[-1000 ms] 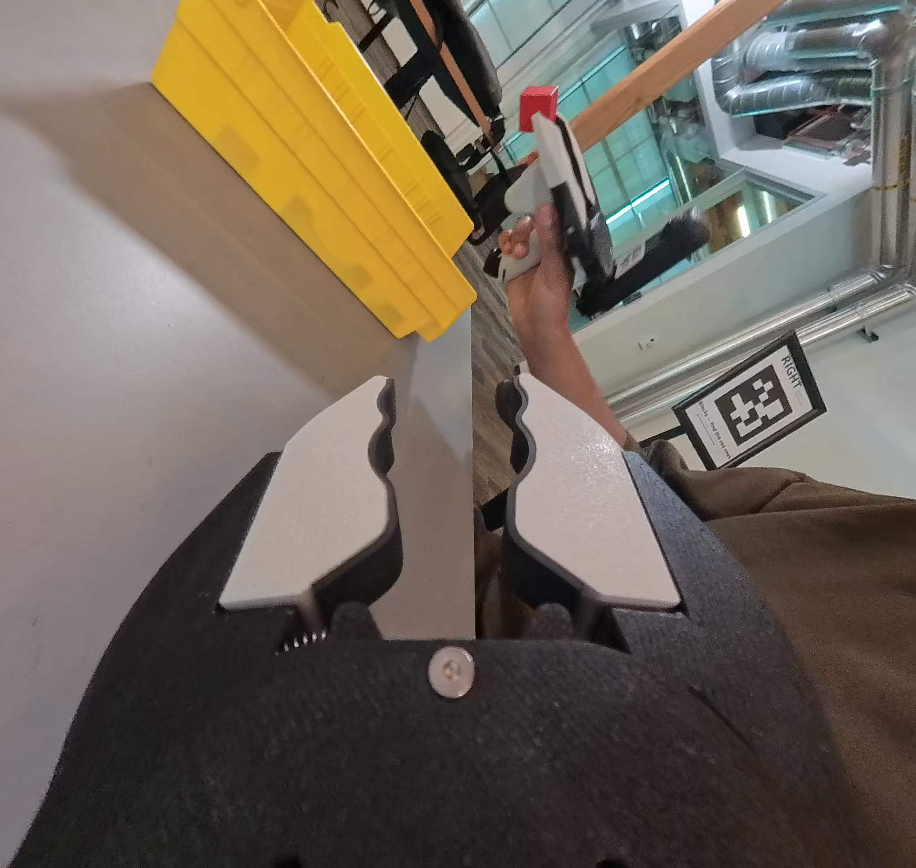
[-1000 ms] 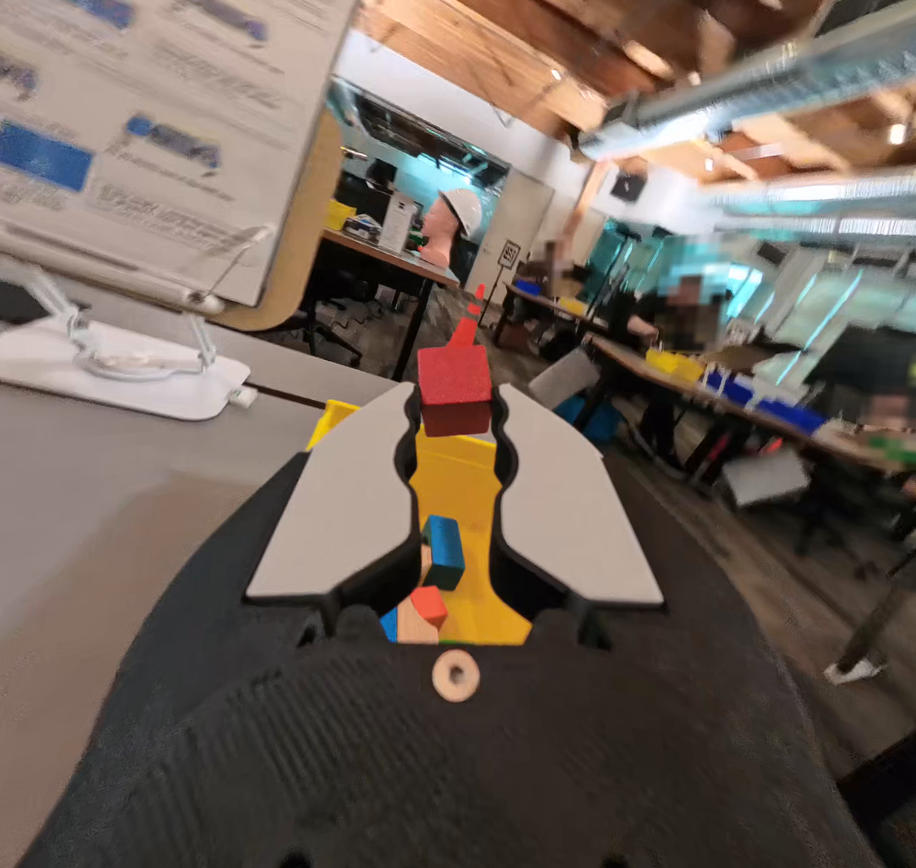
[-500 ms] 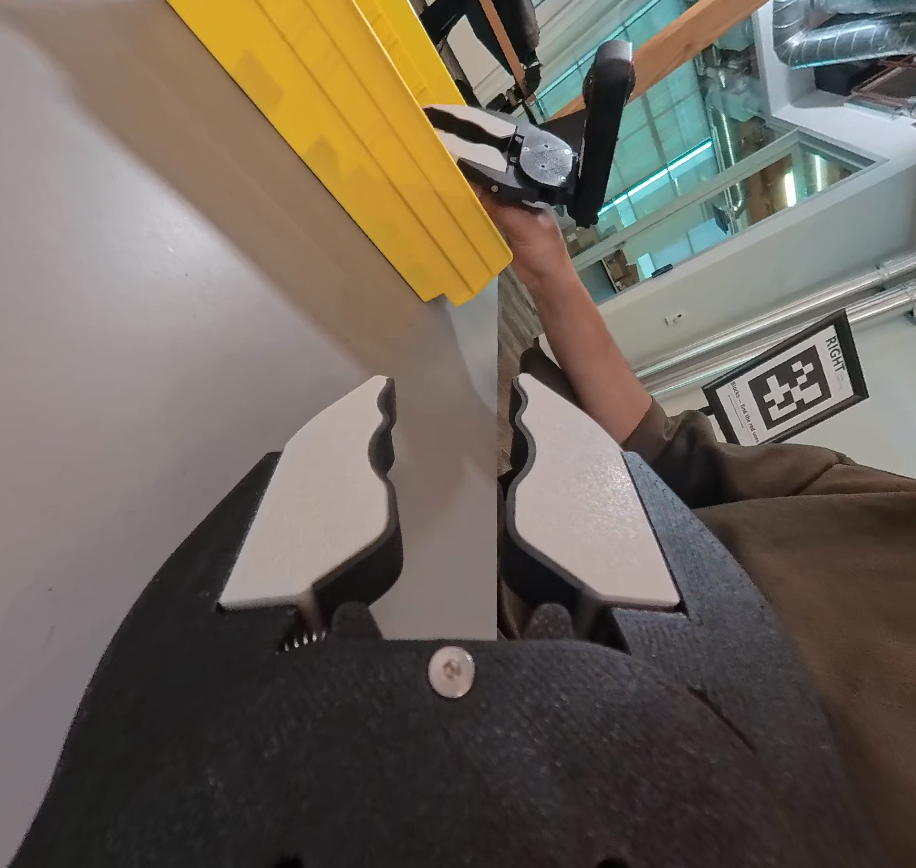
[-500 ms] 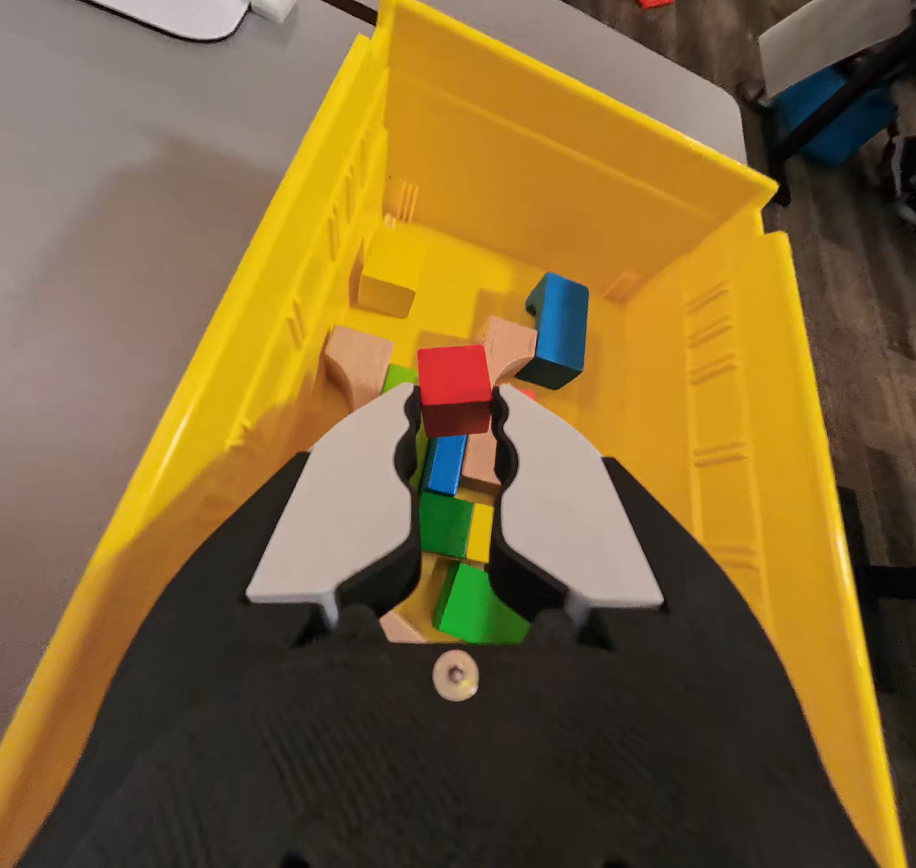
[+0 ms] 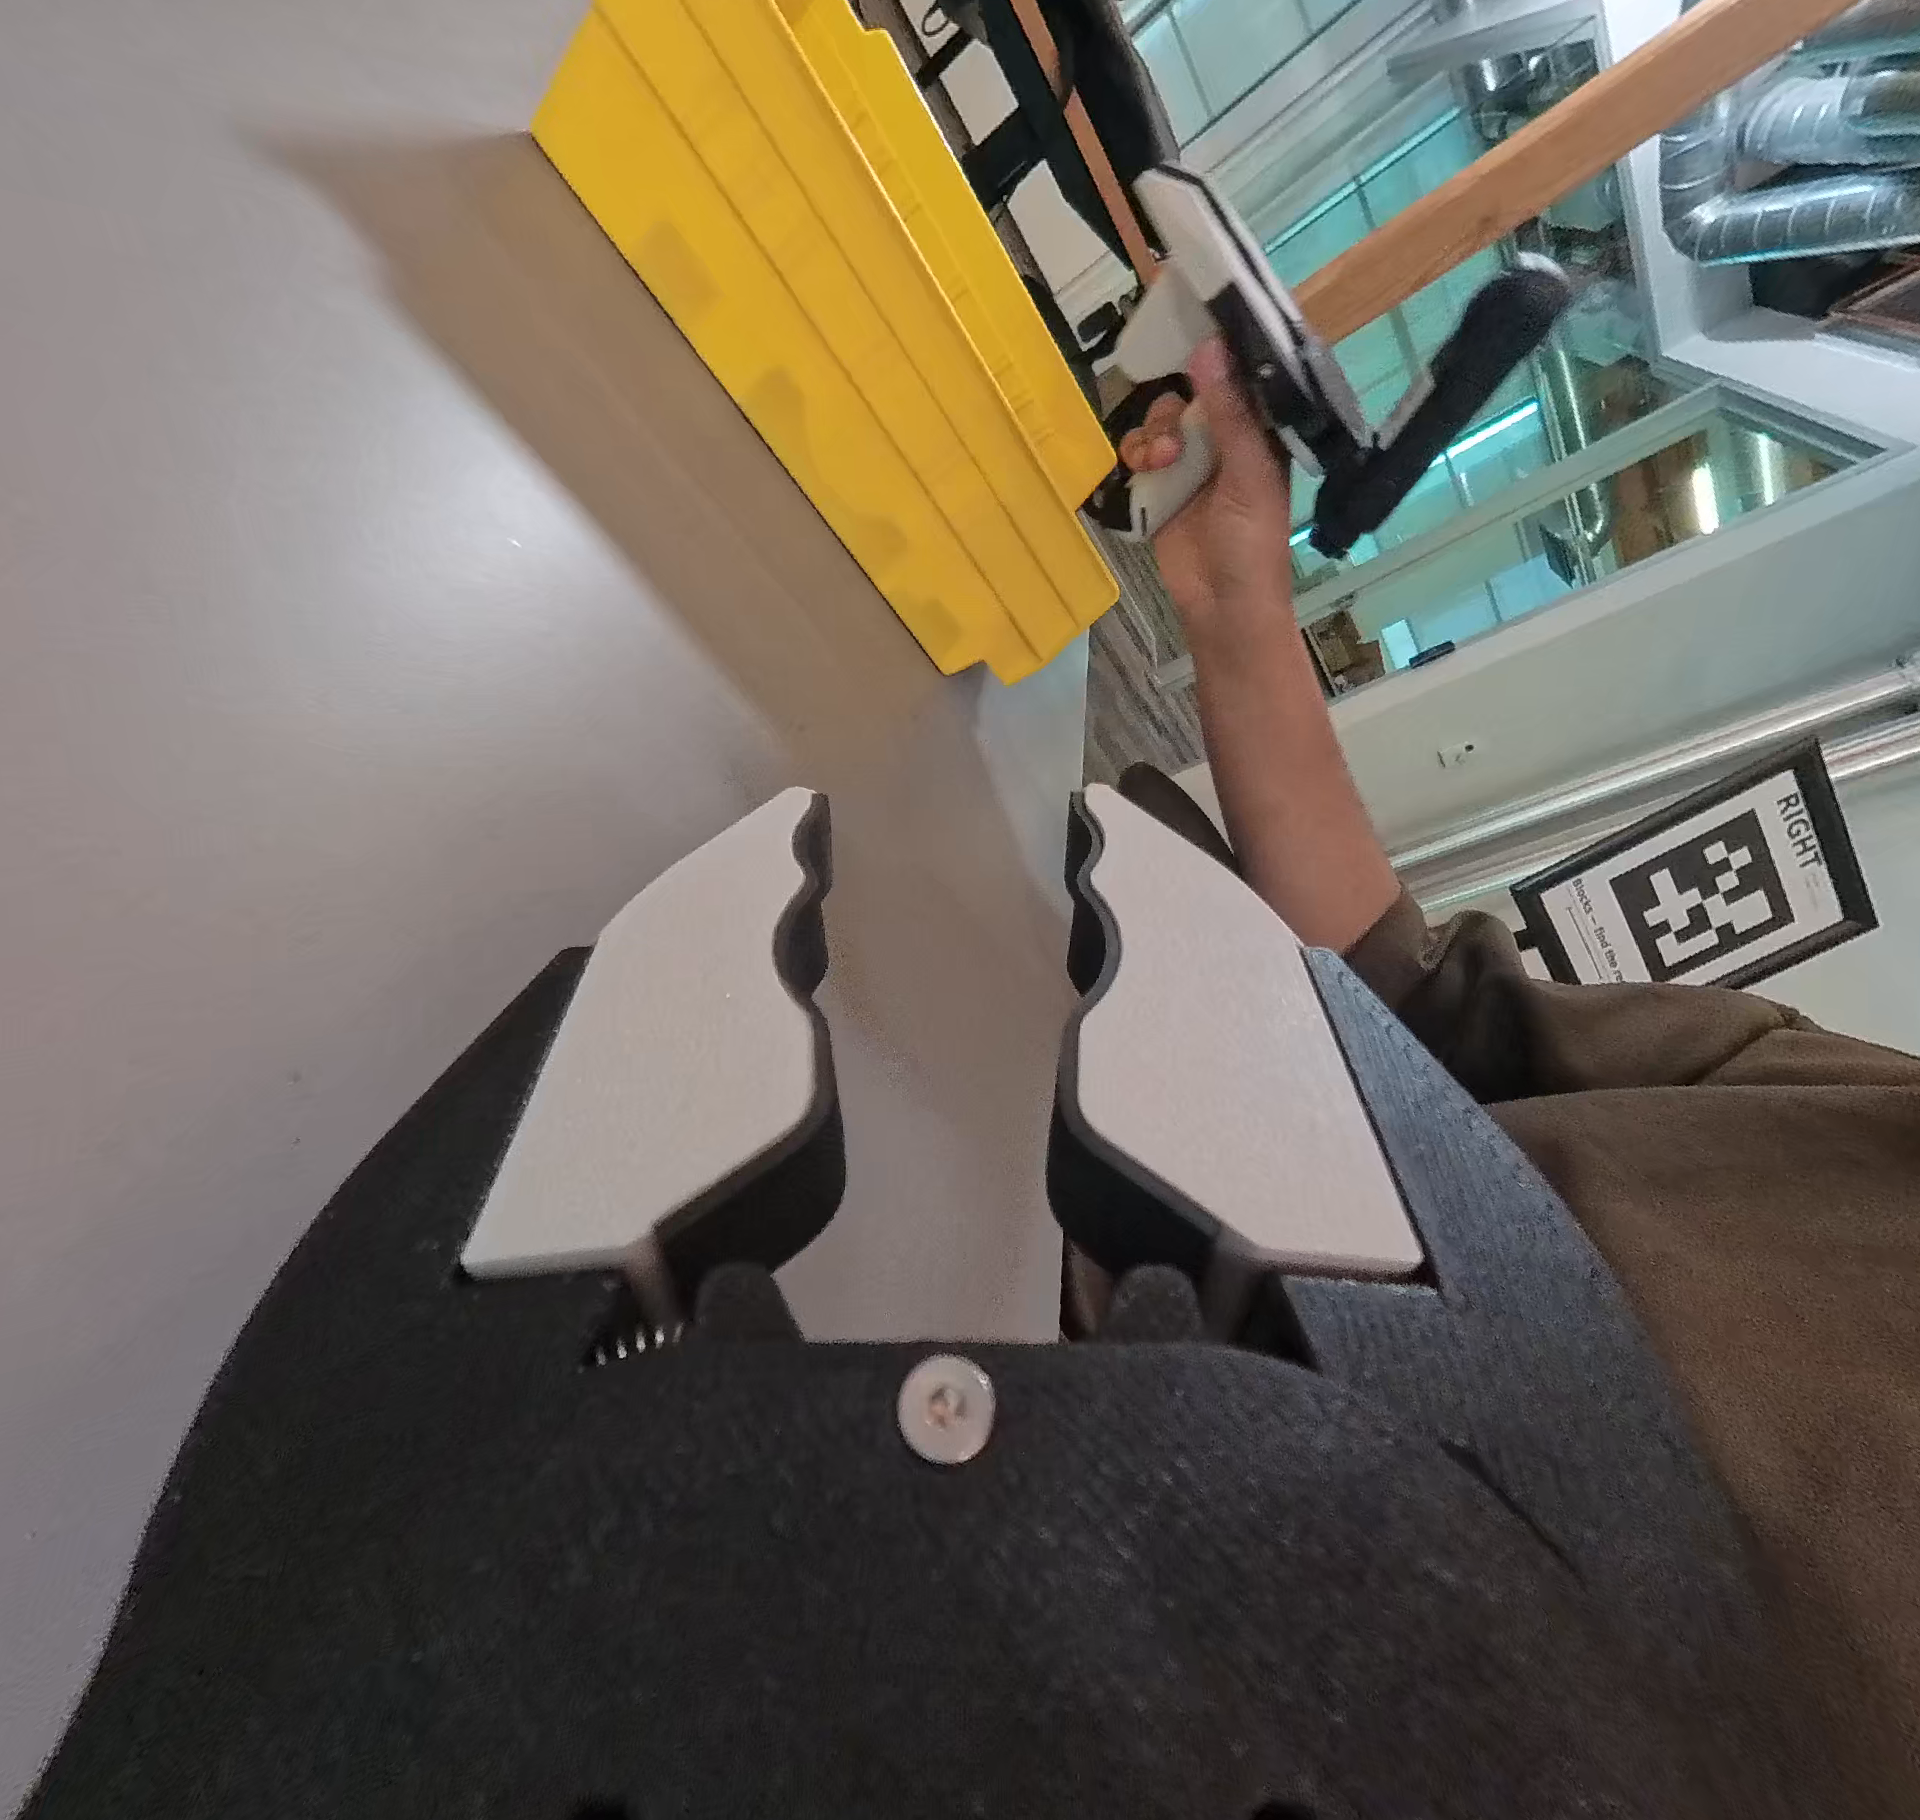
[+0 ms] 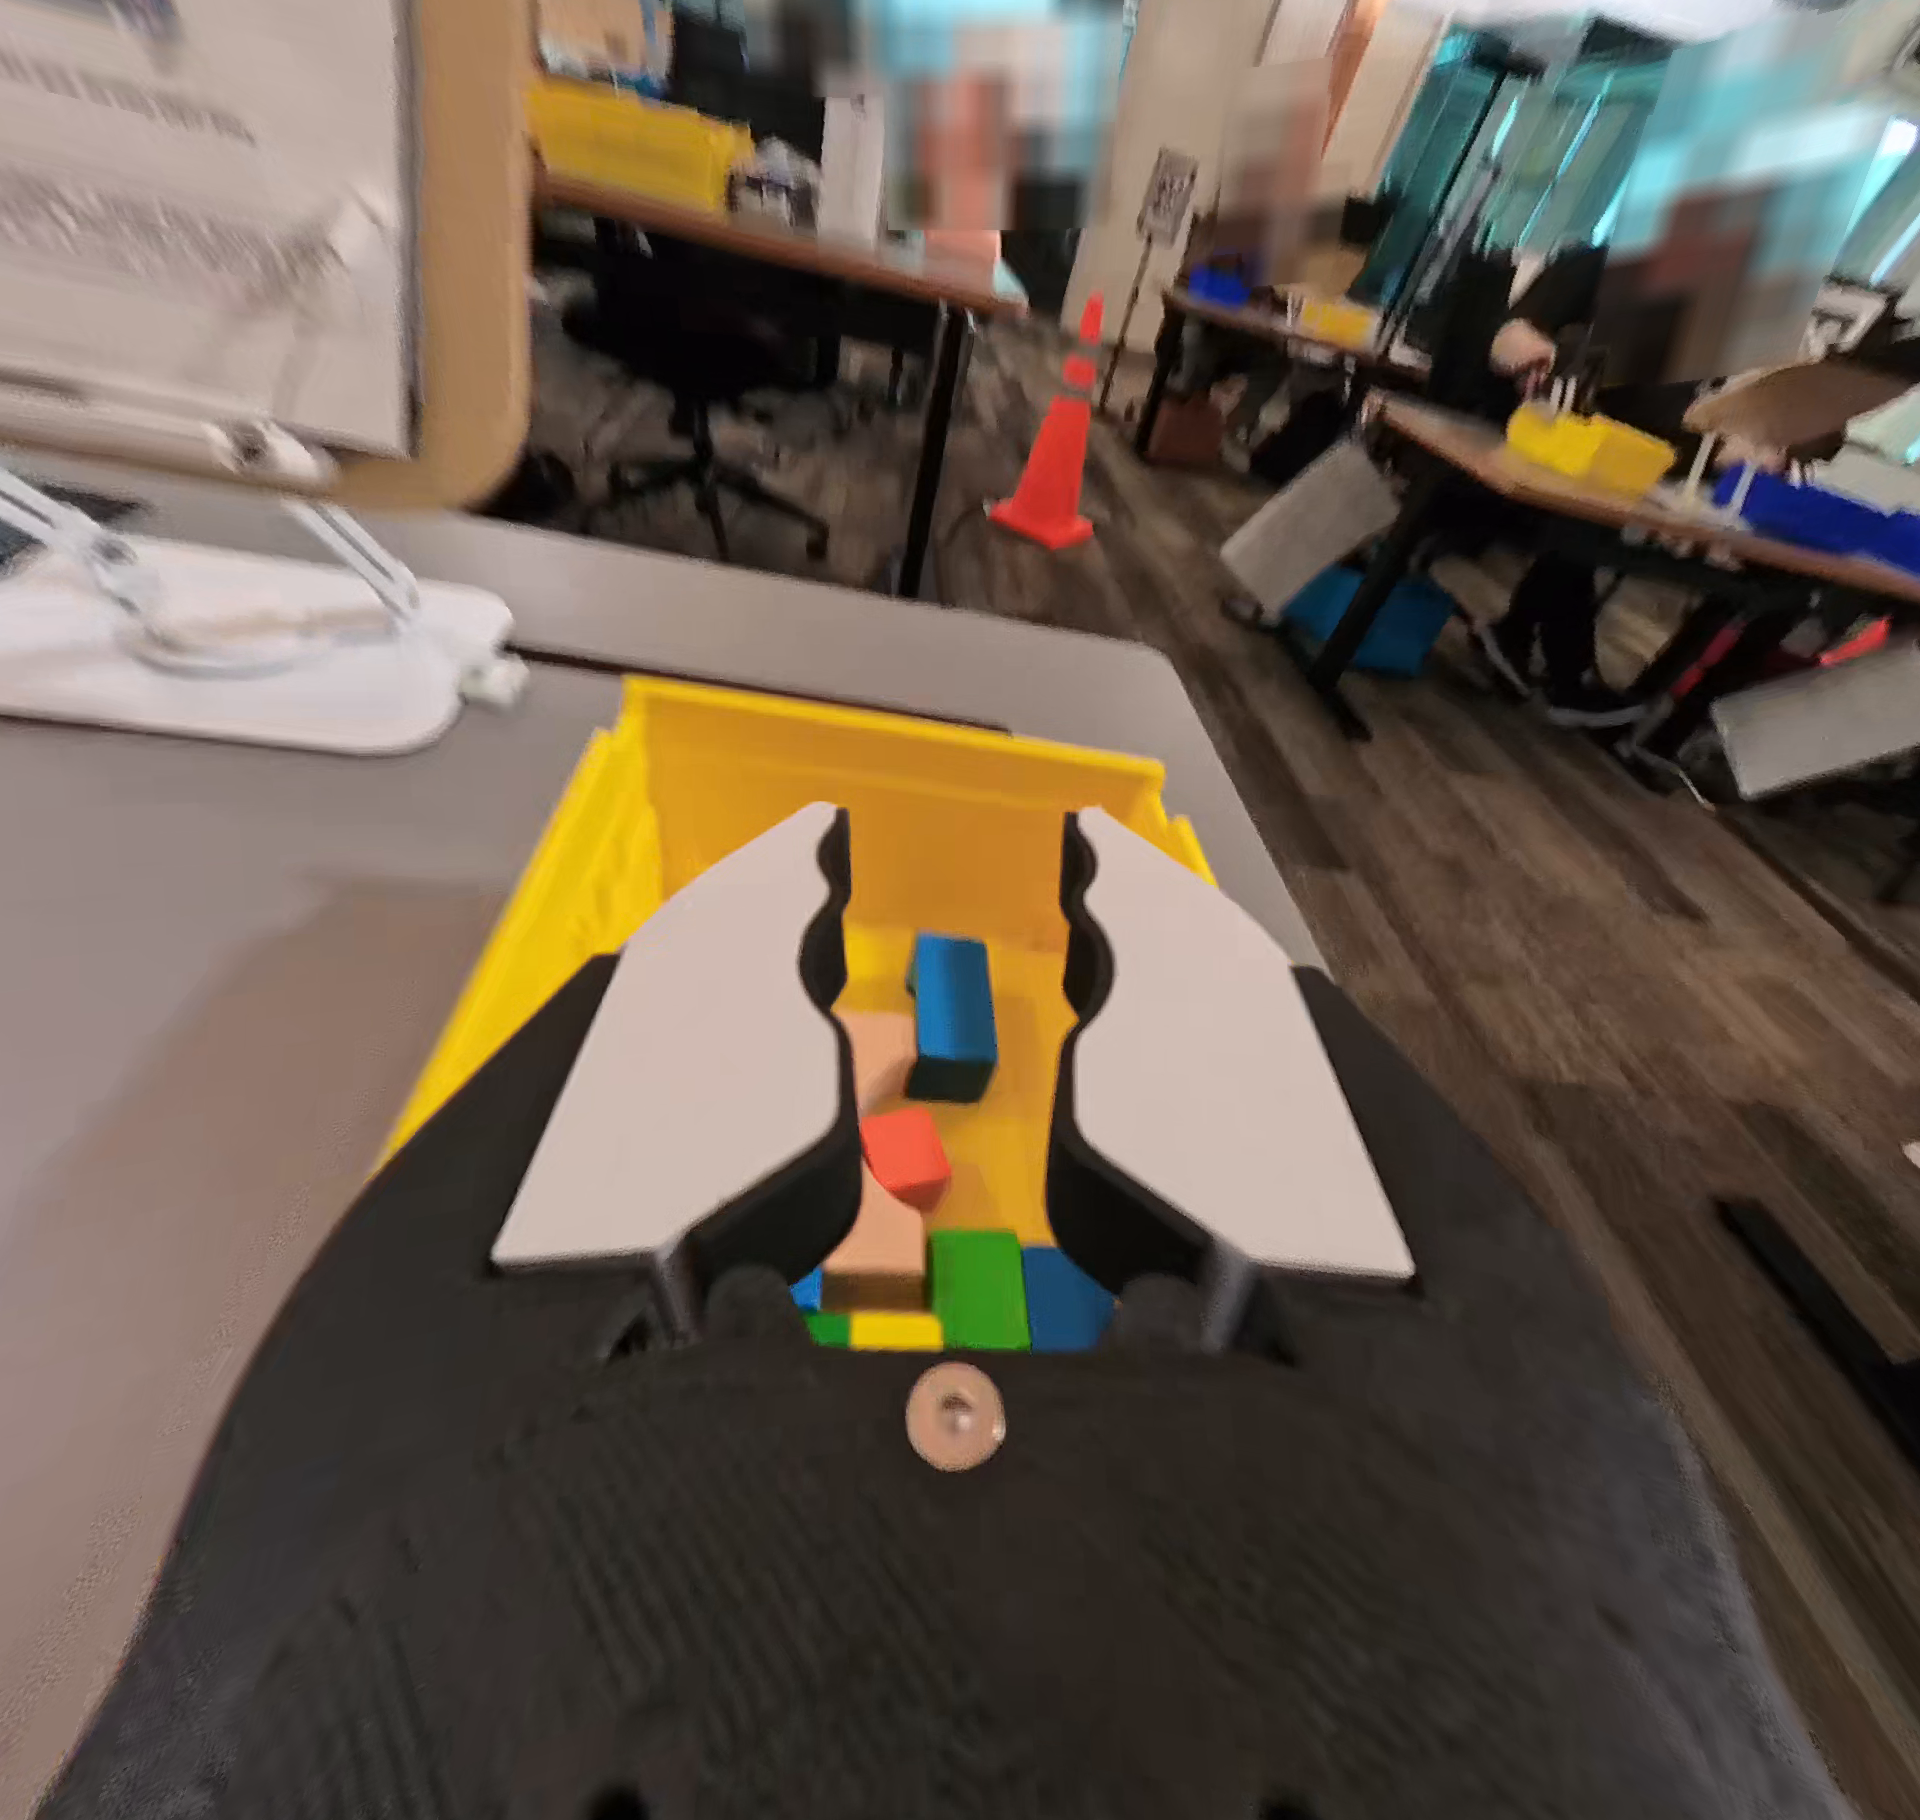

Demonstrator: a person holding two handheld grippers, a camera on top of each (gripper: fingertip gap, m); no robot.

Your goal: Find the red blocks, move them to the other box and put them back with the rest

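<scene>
In the right wrist view my right gripper (image 6: 951, 825) is open and empty, hovering over the yellow box (image 6: 894, 731). A red block (image 6: 904, 1168) lies loose in the box below the gap, among a blue block (image 6: 951, 1017), a green block (image 6: 977, 1287) and tan blocks. In the left wrist view my left gripper (image 5: 948, 814) is open and empty over the grey table (image 5: 312, 731). The same yellow box (image 5: 831, 316) stands ahead of it at the table's edge. The right gripper (image 5: 1179, 201) is raised beside the box, held by a hand.
A white stand base (image 6: 229, 648) with a printed sheet sits left of the box. The table edge runs just right of the box, with wood floor and an orange cone (image 6: 1049, 461) beyond. A framed marker sign (image 5: 1704, 897) and the person's arm (image 5: 1268, 690) are on the right. About 35 cm separates my left fingertips from my right. To the red block (image 6: 904, 1168): right tips about 15 cm, left tips about 35 cm.
My right gripper held the red block over the yellow box, then opened; the block now lies in the box, and the gripper has lifted and tilted up. The left gripper stayed open.
</scene>
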